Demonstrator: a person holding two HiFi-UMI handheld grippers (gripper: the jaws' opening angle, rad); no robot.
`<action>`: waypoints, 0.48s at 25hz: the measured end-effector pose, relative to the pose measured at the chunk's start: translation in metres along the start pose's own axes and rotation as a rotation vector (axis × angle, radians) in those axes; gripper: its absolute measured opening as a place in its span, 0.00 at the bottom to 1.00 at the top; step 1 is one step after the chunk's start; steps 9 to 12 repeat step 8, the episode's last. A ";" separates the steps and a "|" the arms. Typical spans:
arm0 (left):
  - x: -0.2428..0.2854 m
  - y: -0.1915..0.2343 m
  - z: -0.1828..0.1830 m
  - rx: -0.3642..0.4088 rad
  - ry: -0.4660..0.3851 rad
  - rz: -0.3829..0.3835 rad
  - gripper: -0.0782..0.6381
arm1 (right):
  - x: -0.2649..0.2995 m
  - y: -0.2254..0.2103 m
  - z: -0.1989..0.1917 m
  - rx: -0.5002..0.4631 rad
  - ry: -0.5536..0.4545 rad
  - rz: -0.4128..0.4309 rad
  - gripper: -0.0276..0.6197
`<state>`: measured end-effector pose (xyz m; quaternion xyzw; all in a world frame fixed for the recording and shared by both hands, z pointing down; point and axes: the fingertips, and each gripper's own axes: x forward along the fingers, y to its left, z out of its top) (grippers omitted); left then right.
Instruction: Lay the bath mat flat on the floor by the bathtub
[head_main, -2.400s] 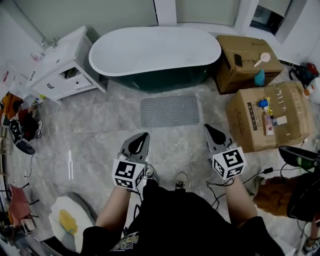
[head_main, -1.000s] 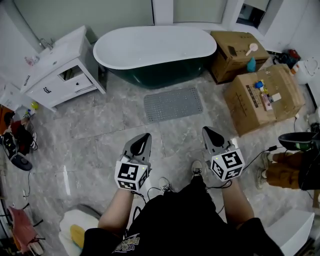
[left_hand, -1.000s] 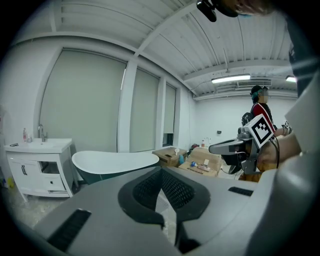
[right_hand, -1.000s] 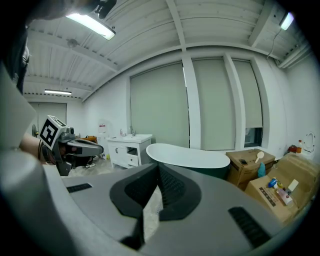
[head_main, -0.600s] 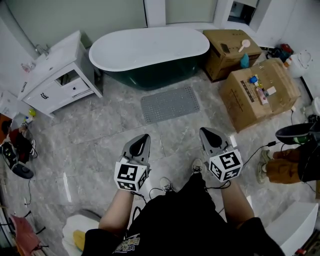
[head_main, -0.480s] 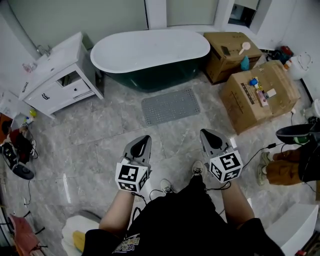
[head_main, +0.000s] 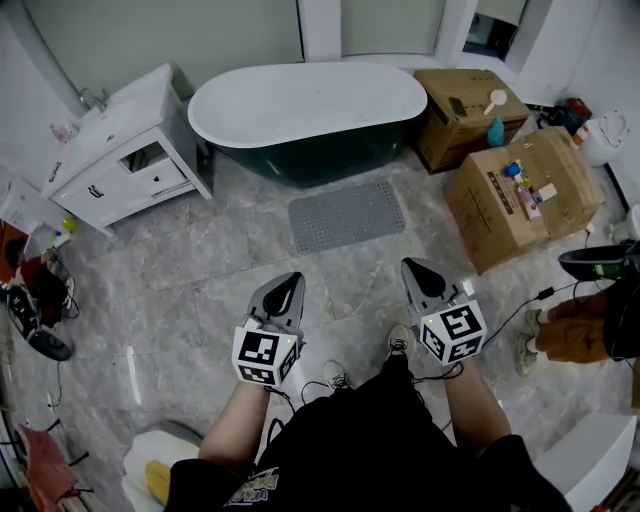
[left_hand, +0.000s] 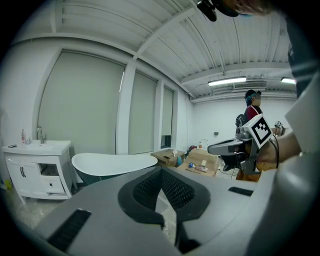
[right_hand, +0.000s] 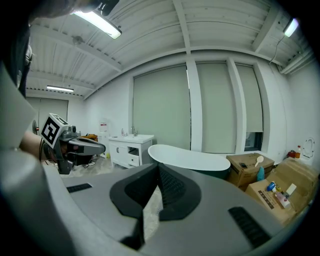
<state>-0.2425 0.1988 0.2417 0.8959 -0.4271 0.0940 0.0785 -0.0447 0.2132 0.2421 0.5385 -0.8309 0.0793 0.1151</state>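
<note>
The grey studded bath mat (head_main: 346, 214) lies flat on the marble floor just in front of the white, dark-sided bathtub (head_main: 307, 102). Both grippers hang well back from it, near my legs. My left gripper (head_main: 289, 280) is shut and holds nothing. My right gripper (head_main: 408, 266) is likewise shut and empty. In the left gripper view the tub (left_hand: 112, 164) shows beyond the closed jaws, with the right gripper (left_hand: 216, 148) off to the side. The right gripper view shows the tub (right_hand: 190, 158) ahead and the left gripper (right_hand: 95, 147) at its left.
A white vanity cabinet (head_main: 112, 140) stands left of the tub. Two cardboard boxes (head_main: 520, 198) with small items sit at the right, one (head_main: 465, 103) beside the tub's end. Cables (head_main: 500, 320) trail on the floor. Another person's shoes and legs (head_main: 570, 335) are at the far right.
The view has drifted slightly, so the tub and mat sit a little farther right and lower. Both grippers stay shut and almost still near my legs.
</note>
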 end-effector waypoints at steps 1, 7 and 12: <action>0.000 0.001 0.000 0.000 0.001 0.000 0.13 | 0.002 0.000 0.000 0.000 0.001 0.001 0.07; 0.003 0.008 0.000 0.001 0.002 0.007 0.13 | 0.010 0.001 0.001 0.002 0.002 0.006 0.07; 0.003 0.009 0.000 0.000 0.001 0.009 0.13 | 0.011 0.002 0.001 0.003 0.002 0.007 0.07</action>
